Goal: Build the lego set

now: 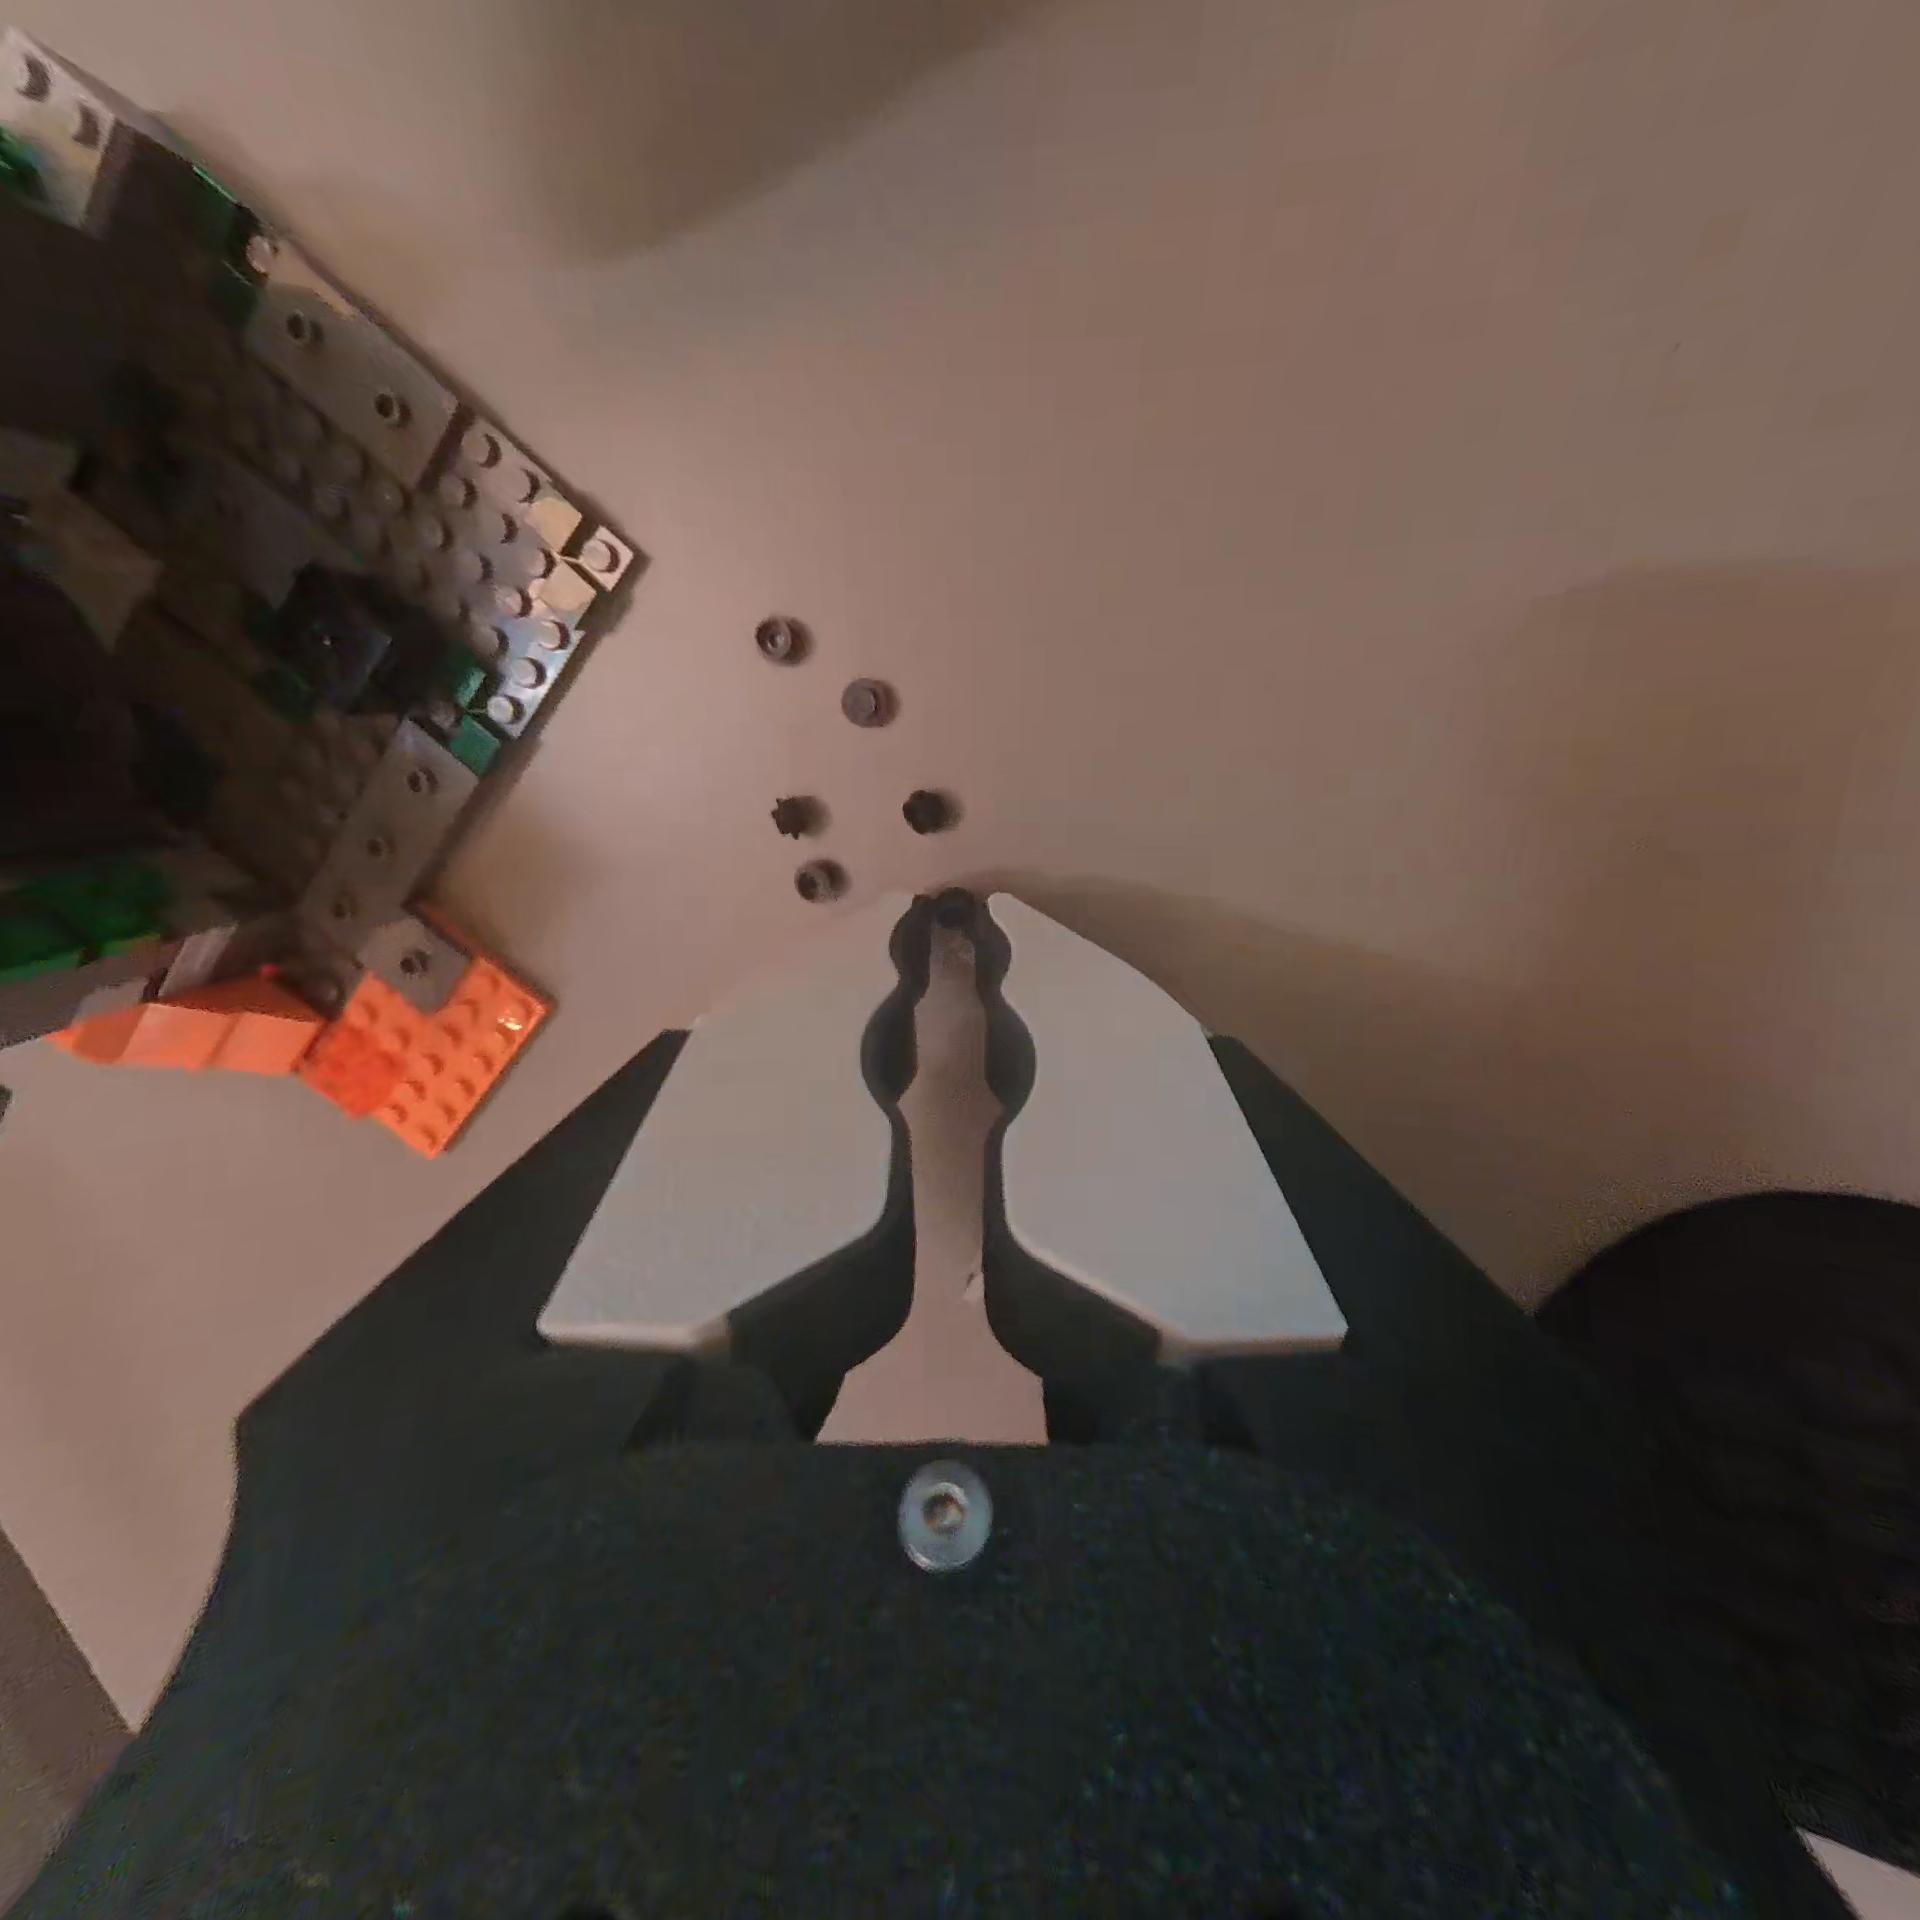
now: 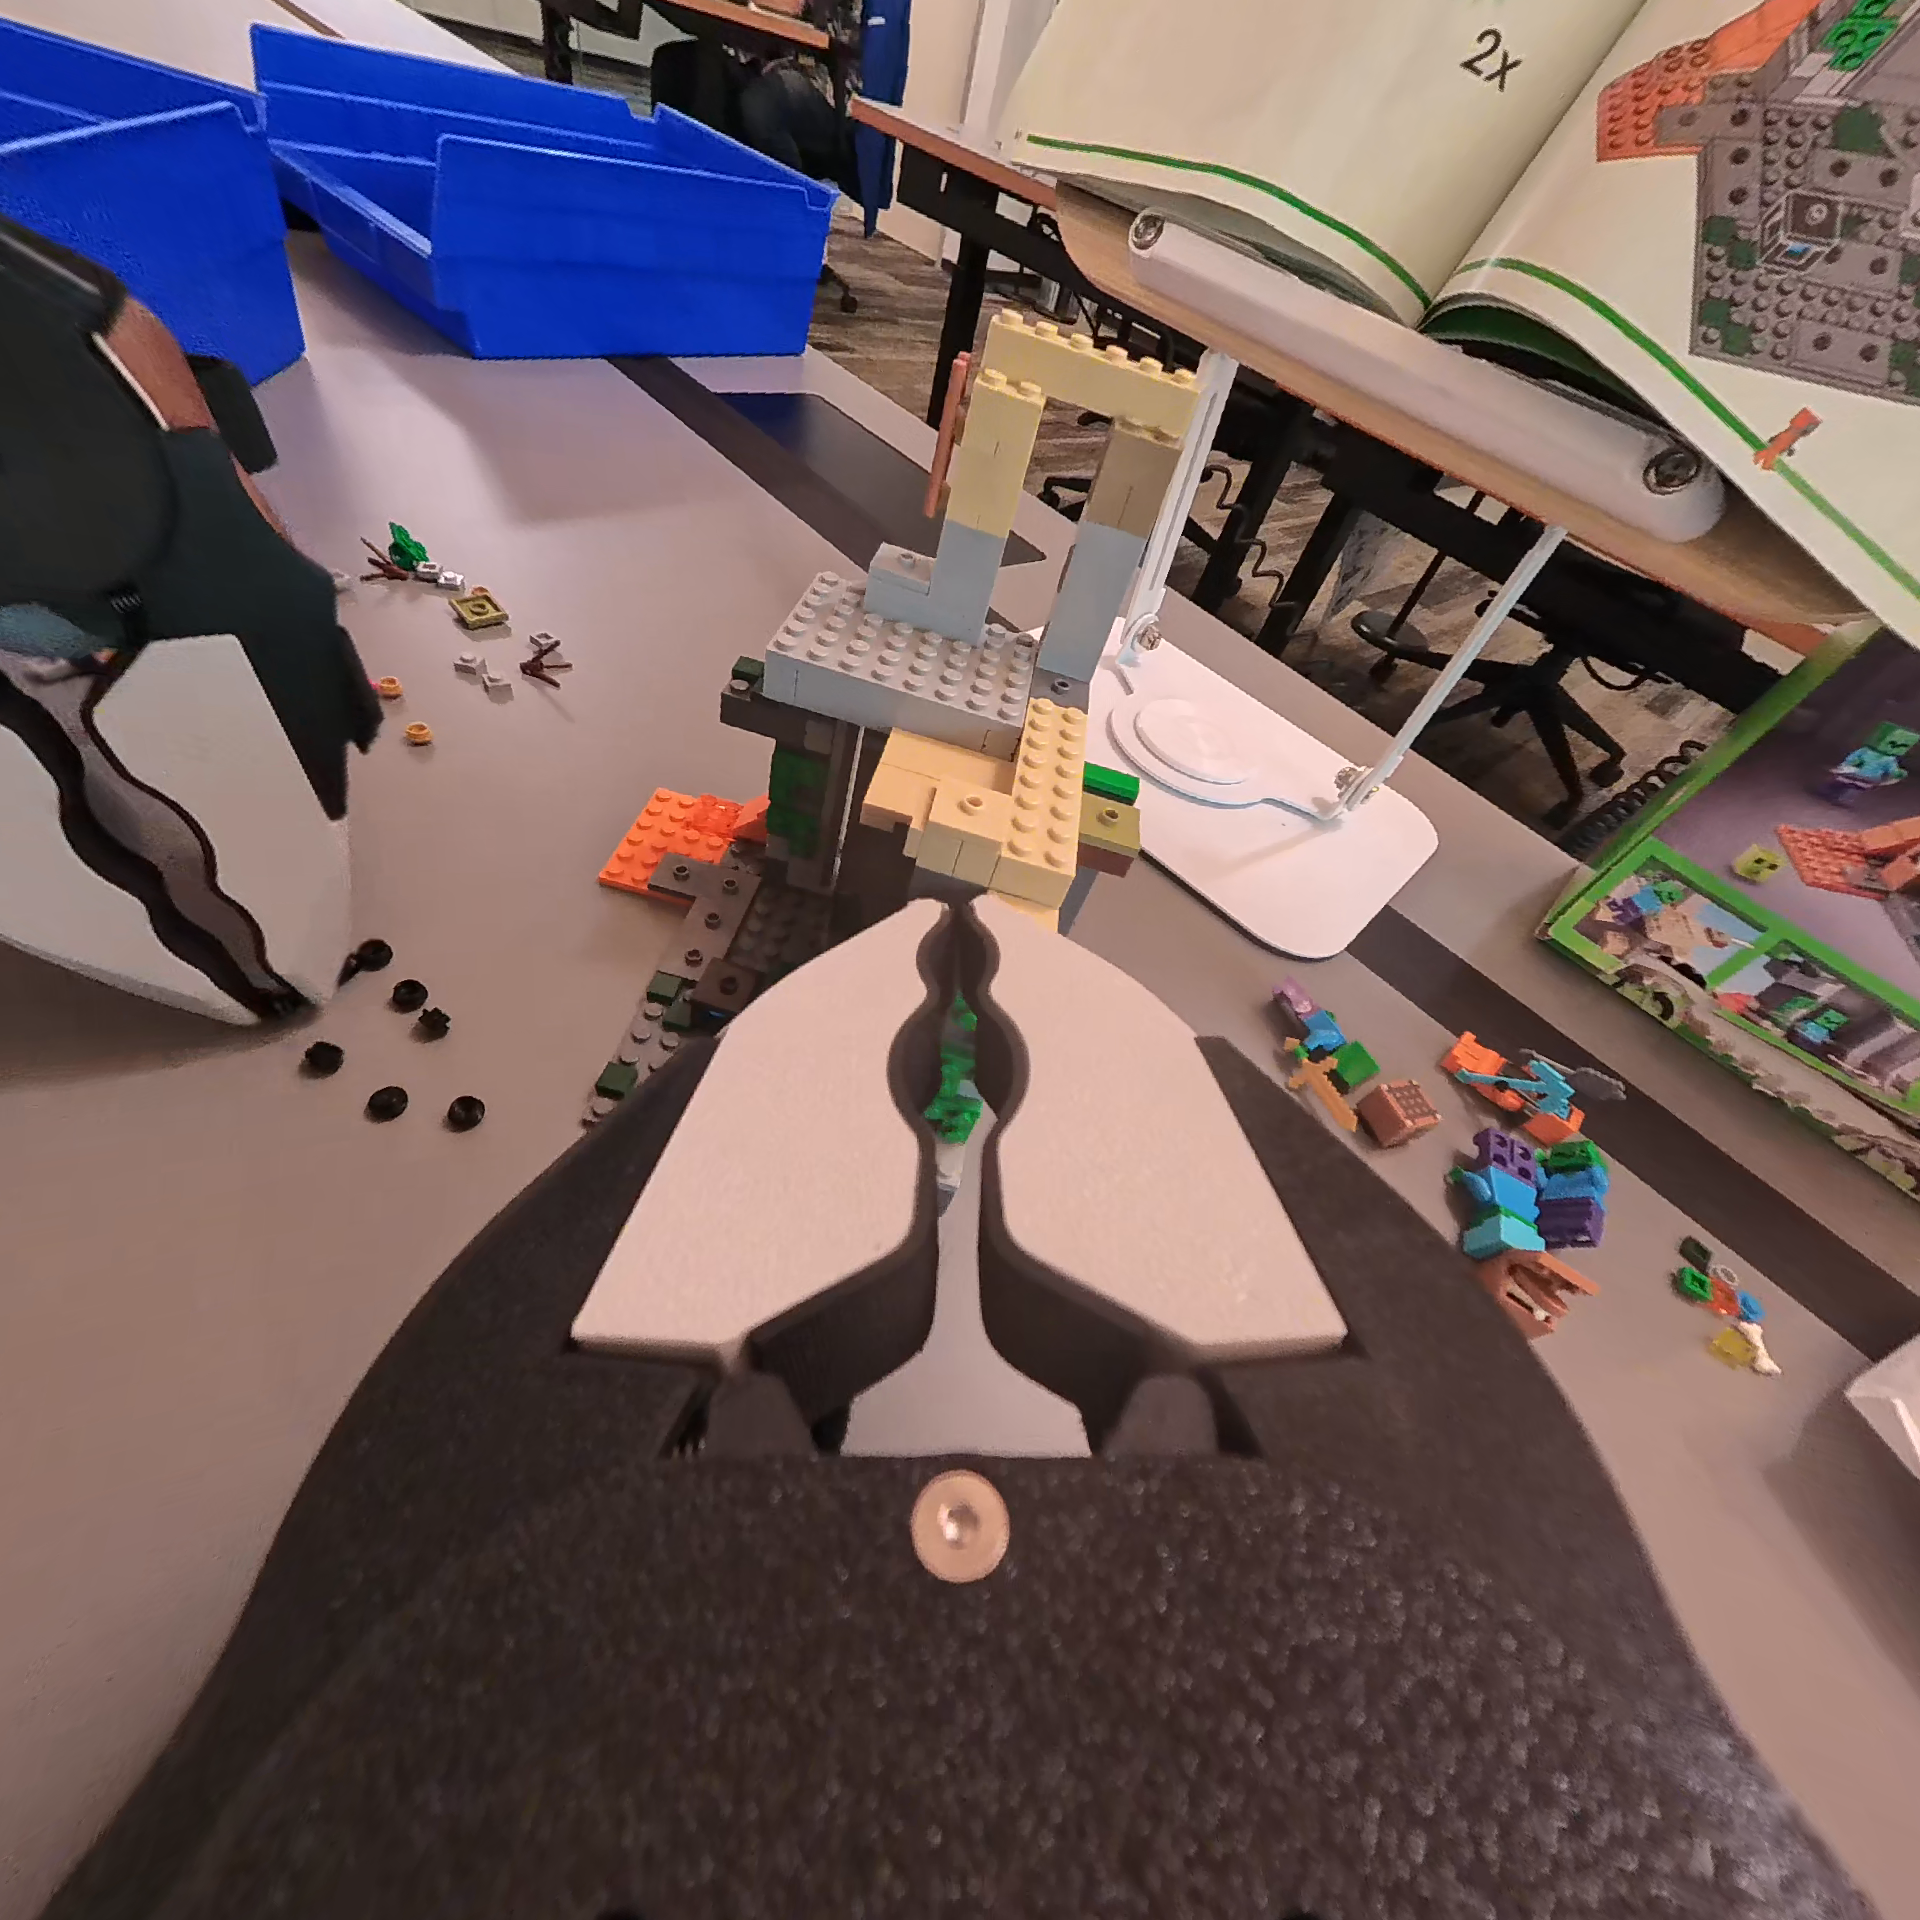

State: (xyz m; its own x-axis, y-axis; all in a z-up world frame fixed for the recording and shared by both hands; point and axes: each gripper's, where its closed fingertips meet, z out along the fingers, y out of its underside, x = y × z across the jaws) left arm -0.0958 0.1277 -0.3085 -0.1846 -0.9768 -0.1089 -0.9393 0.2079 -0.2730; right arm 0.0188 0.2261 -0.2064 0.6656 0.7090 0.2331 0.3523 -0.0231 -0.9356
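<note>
In the left wrist view my left gripper (image 1: 951, 914) points down at the table, its tips shut on a small black round piece (image 1: 951, 910). Several more small dark round pieces (image 1: 869, 702) lie loose just beyond the tips. The same gripper (image 2: 278, 1003) shows at the left of the right wrist view, tips down among those black pieces (image 2: 387, 1103). My right gripper (image 2: 961, 912) is shut with nothing between its tips. It hovers in front of a brick build (image 2: 935, 748) of grey, tan and green with an orange plate (image 2: 665, 831) at its foot. The build (image 1: 364, 623) is at the left of the left wrist view.
Blue bins (image 2: 540, 239) stand at the back left. An open booklet (image 2: 1558, 208) rests on a white stand (image 2: 1268, 831) behind the build. A printed box (image 2: 1766, 914) and loose coloured pieces (image 2: 1517, 1174) lie at the right, and small pieces (image 2: 478, 613) at the left.
</note>
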